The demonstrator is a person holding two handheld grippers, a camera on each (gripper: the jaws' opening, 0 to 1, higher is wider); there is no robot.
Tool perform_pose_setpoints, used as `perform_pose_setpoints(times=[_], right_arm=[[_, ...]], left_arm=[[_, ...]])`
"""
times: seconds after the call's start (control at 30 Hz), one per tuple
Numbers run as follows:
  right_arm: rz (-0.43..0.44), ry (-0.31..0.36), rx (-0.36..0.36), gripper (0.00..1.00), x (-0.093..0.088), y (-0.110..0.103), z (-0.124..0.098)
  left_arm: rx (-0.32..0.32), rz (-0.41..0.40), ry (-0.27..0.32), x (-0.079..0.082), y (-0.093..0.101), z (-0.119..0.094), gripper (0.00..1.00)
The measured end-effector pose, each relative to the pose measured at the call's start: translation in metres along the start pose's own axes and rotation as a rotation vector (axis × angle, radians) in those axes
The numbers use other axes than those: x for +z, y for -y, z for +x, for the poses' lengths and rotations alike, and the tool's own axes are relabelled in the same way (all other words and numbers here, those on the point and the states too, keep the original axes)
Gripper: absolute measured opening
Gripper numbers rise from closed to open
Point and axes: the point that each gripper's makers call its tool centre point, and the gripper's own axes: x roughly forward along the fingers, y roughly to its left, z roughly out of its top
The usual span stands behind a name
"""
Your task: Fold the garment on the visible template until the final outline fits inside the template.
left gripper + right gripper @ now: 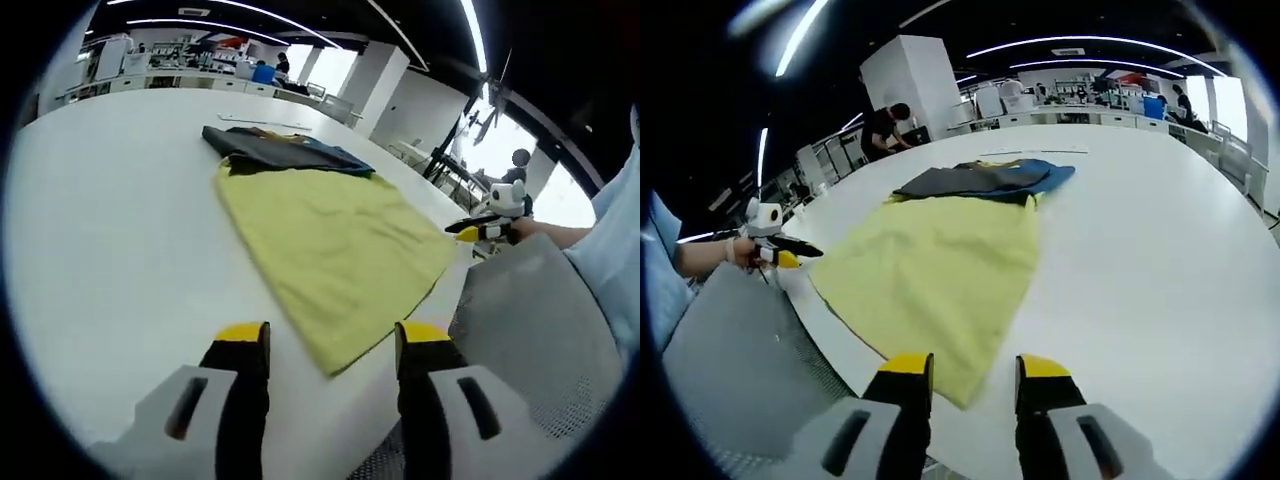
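Just ahead of the parted, empty fingers (243,335) of both grippers, the soft, light yellow garment (335,245) is being approached; its near corner is judged best pinched.

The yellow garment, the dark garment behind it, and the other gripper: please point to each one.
yellow garment (335,250), left gripper view, middle of the cloth
dark garment (965,181), right gripper view, middle of its grey part
right gripper (470,231), left gripper view, at its yellow-tipped fingers
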Motion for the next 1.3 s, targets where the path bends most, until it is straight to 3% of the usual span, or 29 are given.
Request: perform_pose_setpoints(times=[0.17, 0.33, 0.5, 0.6, 0.63, 0.67, 0.8, 0.87, 1.07, 1.3], right_arm=[[0.012, -0.005, 0.011, 0.20, -0.004, -0.003, -0.002], [0.057, -0.004, 0.021, 0.11, -0.007, -0.003, -0.004], [0.106, -0.007, 0.025, 0.02, -0.010, -0.002, -0.003], [0.121, -0.005, 0.029, 0.00, -0.010, -0.003, -0.003], [0.143, -0.010, 0.030, 0.00, -0.010, -0.004, -0.003], [0.148, -0.017, 0.035, 0.00, -0.010, -0.004, -0.003], [0.144, 0.000, 0.031, 0.00, -0.005, -0.005, -0.005], [0.192, 0.065, 0.053, 0.00, 0.008, -0.008, -0.007], [0.336, 0.164, 0.107, 0.00, 0.026, -0.010, -0.017], [0.328, 0.196, 0.133, 0.00, 0.042, -0.015, -0.028]], left_arm=[[-0.010, -0.012, -0.041, -0.005, 0.005, 0.003, 0.34], [-0.002, -0.073, -0.038, -0.006, 0.005, 0.006, 0.27], [0.008, -0.086, -0.041, -0.010, 0.005, 0.005, 0.19], [0.027, -0.103, -0.061, -0.016, 0.001, 0.006, 0.06], [0.023, -0.128, -0.101, -0.023, 0.003, 0.005, 0.01], [0.012, -0.146, -0.103, -0.024, 0.006, 0.005, 0.00], [0.014, -0.176, -0.067, -0.013, 0.005, 0.003, 0.00], [0.007, -0.199, -0.046, -0.006, 0.006, -0.001, 0.00], [0.007, -0.211, 0.005, 0.026, 0.010, -0.013, 0.00], [0.015, -0.183, 0.025, 0.052, 0.011, -0.020, 0.00]])
